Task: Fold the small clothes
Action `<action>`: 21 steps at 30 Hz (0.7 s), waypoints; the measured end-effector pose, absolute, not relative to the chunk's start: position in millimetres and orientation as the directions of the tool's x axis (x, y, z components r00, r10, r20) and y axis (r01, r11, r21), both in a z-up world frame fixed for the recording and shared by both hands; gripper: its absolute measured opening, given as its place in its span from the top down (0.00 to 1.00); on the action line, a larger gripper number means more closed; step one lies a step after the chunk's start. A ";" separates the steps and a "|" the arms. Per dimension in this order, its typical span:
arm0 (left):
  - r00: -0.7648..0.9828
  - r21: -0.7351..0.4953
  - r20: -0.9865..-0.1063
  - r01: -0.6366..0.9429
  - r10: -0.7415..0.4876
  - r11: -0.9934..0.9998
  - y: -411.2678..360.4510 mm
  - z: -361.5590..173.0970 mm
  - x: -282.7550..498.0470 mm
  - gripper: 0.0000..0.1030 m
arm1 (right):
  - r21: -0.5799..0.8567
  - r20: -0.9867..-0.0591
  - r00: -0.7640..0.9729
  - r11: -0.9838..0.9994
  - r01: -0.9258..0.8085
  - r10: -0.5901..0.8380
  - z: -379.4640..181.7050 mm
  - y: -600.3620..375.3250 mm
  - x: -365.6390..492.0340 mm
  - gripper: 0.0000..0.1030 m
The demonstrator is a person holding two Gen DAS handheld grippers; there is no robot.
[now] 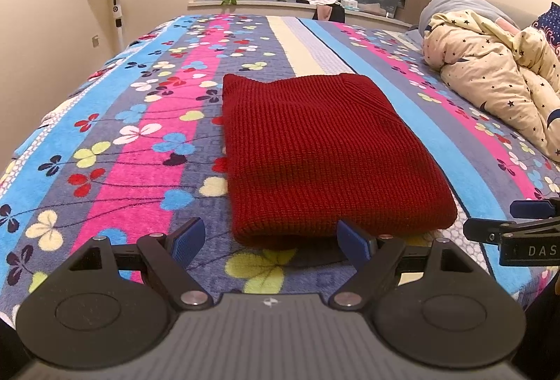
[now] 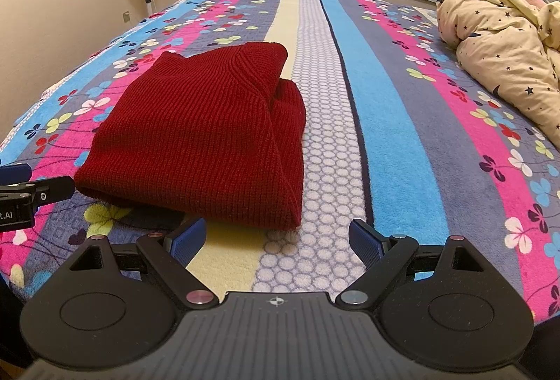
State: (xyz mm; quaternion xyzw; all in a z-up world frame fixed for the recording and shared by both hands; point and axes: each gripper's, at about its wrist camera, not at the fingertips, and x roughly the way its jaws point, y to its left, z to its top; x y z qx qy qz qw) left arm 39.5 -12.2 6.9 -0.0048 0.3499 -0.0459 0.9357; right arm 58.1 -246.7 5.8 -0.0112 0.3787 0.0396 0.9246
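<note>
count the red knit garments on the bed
1. A single folded red sweater lies on the floral bedspread, just ahead of both open grippers. The heaped star-print quilt at the right could hide other clothes.

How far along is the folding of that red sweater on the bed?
Done: the red sweater already lies folded into a neat rectangle on the bedspread. In hand: nothing, since the left gripper and right gripper are both open and empty. Left: no other unfolded small clothes show nearby.

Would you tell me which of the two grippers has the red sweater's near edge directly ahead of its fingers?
The left gripper: the red sweater lies straight ahead of its open jaws. The right gripper faces bare blanket.
</note>
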 end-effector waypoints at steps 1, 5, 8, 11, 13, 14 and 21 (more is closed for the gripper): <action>0.751 -0.040 -0.654 0.083 -0.089 0.996 -12.4 6.9 39.5 0.16 | 0.009 -0.701 0.710 0.997 -0.082 0.065 5.8 -246.6 58.1 0.13; 0.753 -0.040 -0.652 0.087 -0.092 0.995 -12.4 6.8 39.7 0.16 | 0.009 -0.701 0.710 0.997 -0.082 0.065 5.8 -247.1 58.2 0.13; 0.753 -0.038 -0.650 0.098 -0.099 0.994 -11.6 6.4 39.9 0.16 | 0.009 -0.701 0.710 0.997 -0.082 0.065 5.9 -247.0 58.2 0.13; 0.754 -0.038 -0.648 0.104 -0.104 0.994 -10.6 6.0 39.4 0.16 | 0.010 -0.701 0.710 0.997 -0.082 0.065 5.9 -247.0 58.2 0.13; 0.755 -0.039 -0.648 0.105 -0.105 0.994 -10.2 6.1 39.6 0.16 | 0.010 -0.701 0.710 0.997 -0.082 0.066 5.9 -246.6 58.2 0.13; 0.755 -0.039 -0.648 0.105 -0.105 0.994 -10.3 6.1 39.5 0.16 | 0.009 -0.701 0.710 0.997 -0.083 0.065 6.0 -247.0 58.3 0.13; 0.754 -0.043 -0.647 0.108 -0.110 0.993 -9.4 6.4 39.8 0.16 | 0.007 -0.703 0.708 0.996 -0.086 0.065 4.7 -245.5 58.1 0.13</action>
